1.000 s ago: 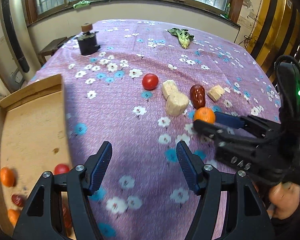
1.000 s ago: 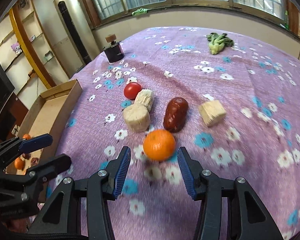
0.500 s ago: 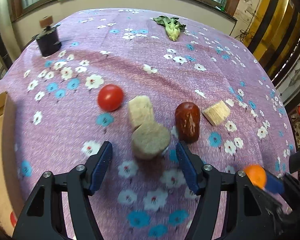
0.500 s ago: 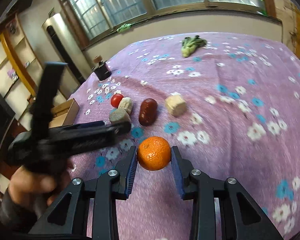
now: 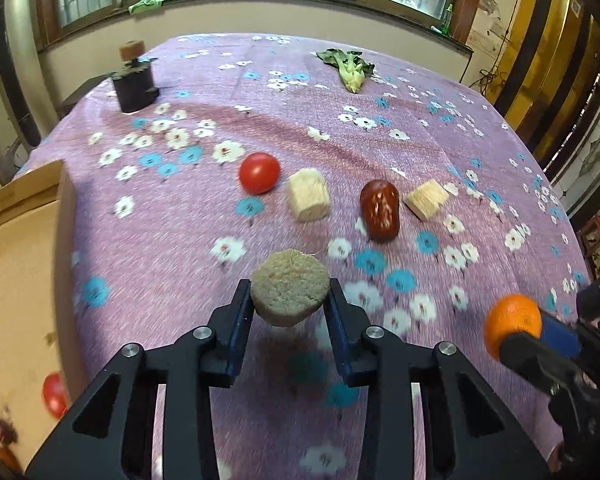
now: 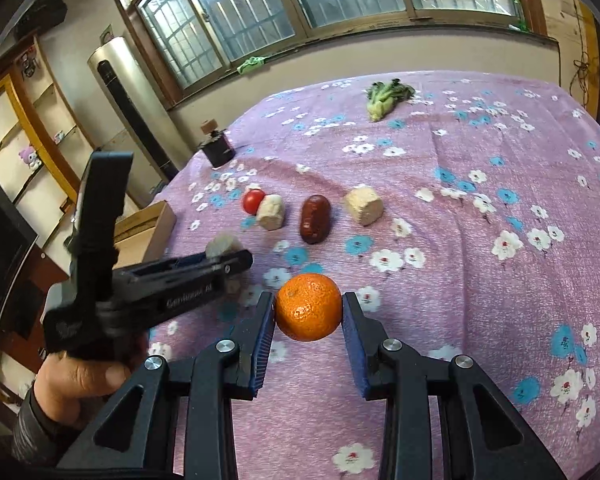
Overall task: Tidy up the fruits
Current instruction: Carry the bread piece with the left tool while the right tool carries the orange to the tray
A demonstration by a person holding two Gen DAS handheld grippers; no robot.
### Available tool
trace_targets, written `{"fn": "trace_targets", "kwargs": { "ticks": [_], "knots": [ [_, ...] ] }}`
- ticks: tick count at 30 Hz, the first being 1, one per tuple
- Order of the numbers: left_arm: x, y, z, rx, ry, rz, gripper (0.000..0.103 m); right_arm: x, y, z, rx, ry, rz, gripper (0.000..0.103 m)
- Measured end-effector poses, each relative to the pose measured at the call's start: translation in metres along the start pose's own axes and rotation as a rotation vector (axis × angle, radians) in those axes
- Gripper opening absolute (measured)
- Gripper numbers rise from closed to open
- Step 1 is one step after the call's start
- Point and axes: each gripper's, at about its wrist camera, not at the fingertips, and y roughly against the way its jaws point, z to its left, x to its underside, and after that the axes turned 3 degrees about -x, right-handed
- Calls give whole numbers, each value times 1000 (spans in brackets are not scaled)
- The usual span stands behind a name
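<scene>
My left gripper [image 5: 289, 300] is shut on a round beige chunk [image 5: 288, 287] and holds it above the purple flowered cloth. My right gripper [image 6: 309, 314] is shut on an orange [image 6: 309, 306], also lifted; the orange also shows in the left wrist view [image 5: 512, 320]. On the cloth lie a red tomato [image 5: 259, 173], a beige chunk [image 5: 309, 195], a dark red date [image 5: 379, 209] and another beige chunk [image 5: 425, 199]. A wooden box [image 5: 16, 280] at the left holds a tomato [image 5: 54, 395] and other fruit.
A dark jar with a cork [image 5: 133, 78] stands at the far left of the table. A green leafy vegetable [image 5: 350, 68] lies at the far side. The left gripper's body [image 6: 148, 280] shows left in the right wrist view.
My left gripper closed on the round beige chunk and lifted it off the cloth toward me. My right gripper keeps holding the orange, raised.
</scene>
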Motion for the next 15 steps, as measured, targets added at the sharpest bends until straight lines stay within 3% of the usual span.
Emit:
{"fn": "trace_targets", "kwargs": {
  "ticks": [15],
  "knots": [
    [28,59,28,-94,-5,-89,33,5,9,50,-43,90,-9,34]
  ]
}}
